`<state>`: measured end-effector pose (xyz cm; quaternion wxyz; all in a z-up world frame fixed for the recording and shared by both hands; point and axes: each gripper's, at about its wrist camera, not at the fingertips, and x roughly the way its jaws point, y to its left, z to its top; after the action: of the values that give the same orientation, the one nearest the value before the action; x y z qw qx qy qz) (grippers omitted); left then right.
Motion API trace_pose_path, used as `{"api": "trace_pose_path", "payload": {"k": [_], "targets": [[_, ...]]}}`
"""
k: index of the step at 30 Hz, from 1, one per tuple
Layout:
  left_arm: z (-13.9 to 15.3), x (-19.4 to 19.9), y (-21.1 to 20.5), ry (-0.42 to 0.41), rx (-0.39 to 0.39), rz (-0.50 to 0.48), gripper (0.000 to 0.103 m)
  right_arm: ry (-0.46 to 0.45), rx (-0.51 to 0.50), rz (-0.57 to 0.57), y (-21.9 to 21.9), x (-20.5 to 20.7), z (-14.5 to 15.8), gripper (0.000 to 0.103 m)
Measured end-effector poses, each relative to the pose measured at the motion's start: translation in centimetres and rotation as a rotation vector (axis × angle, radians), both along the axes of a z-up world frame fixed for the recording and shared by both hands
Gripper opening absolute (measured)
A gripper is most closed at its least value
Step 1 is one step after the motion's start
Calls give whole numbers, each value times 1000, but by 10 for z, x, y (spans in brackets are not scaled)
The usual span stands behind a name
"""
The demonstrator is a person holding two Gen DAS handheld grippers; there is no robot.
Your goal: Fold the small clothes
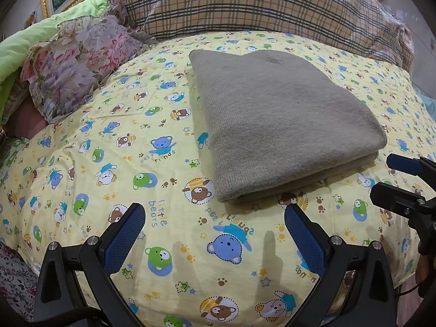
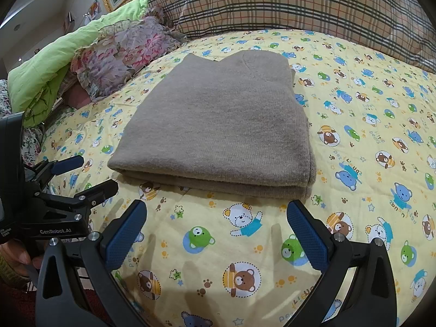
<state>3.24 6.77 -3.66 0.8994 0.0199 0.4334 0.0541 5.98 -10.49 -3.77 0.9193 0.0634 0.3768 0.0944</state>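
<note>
My left tongs [image 1: 214,227] and right tongs [image 2: 216,224] were both wide, empty, just short of folded grey sweater [image 2: 218,125] on bed sheet [image 2: 354,190]. Risk: pinching top layer only would've undone fold; snagging sheet too.

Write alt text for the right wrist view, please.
A folded grey-brown sweater lies on a yellow bear-print sheet, just ahead of the open right claw. The left claw, also open, shows at the left edge; a plaid pillow lies behind.

Grey-brown sweater [image 1: 275,120]; yellow bear-print sheet [image 1: 141,147]; plaid pillow [image 1: 245,2]; blue-padded black tool [image 1: 215,218].
</note>
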Motion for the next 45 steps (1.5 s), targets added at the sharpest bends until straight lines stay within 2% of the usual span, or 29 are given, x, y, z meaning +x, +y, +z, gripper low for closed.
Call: {"api": "trace_pose_path", "payload": {"k": [45], "targets": [[14, 5, -4, 1, 2, -20, 102, -6, 2, 37, -3, 2, 16, 102]]}}
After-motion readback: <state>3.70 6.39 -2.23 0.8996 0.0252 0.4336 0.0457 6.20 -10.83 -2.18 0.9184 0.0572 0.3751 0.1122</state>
